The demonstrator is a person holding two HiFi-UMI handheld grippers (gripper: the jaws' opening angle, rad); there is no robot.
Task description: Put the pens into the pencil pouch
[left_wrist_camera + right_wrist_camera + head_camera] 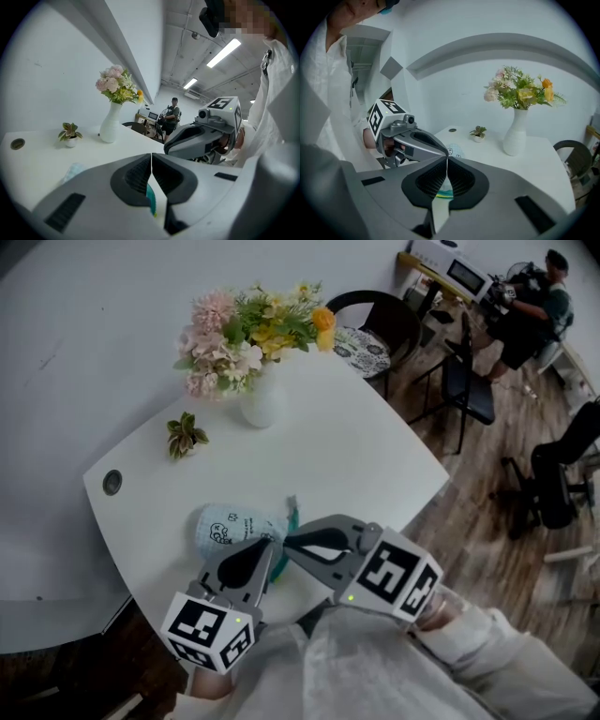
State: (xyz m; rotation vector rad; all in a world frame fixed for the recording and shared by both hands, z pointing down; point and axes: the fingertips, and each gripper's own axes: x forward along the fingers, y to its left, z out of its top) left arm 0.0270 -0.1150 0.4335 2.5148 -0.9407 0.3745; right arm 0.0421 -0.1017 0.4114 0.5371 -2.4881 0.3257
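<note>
Pencil pouch (223, 527) is lying on the bench (356, 456) straight ahead of my right claw (287, 544), just left of my left claw (273, 546). I am holding both closed, tips meeting at its teal strip (292, 517); pinch unconfirmed.

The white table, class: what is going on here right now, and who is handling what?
A person stands at the white table with a gripper in each hand. The left gripper and the right gripper meet tip to tip at the teal edge of the light blue pencil pouch, which lies near the table's front edge. Both pairs of jaws are closed and appear to pinch that edge, perhaps to open the pouch. No pen shows in any view. A vase of flowers and a small plant stand farther back.
</note>
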